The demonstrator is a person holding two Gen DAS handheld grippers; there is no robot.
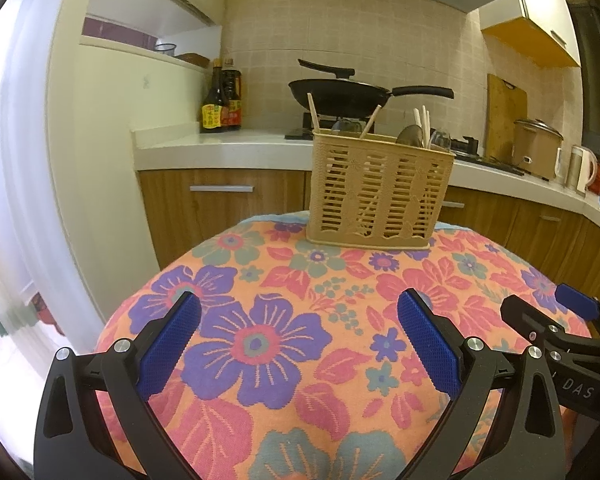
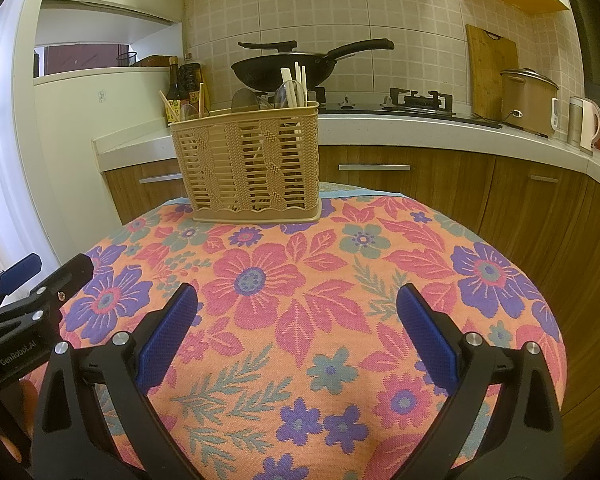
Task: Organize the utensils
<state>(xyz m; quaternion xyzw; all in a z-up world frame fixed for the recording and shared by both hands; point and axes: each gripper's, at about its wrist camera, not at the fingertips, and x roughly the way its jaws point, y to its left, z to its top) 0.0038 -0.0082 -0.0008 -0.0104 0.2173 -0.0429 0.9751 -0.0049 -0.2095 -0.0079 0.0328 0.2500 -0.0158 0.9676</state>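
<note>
Hovering apart, empty: left gripper (image 1: 300,320), right gripper (image 2: 298,312), before utensil basket (image 1: 380,192).

I see the tan slatted utensil basket (image 1: 380,196) standing upright at the far edge of the floral tablecloth (image 1: 260,340). Pale chopsticks (image 1: 422,124) poke up from inside it, some leaning, beside clear spoons (image 2: 290,94) and a darker spoon (image 2: 244,100), all handle-down within the basket.
</note>
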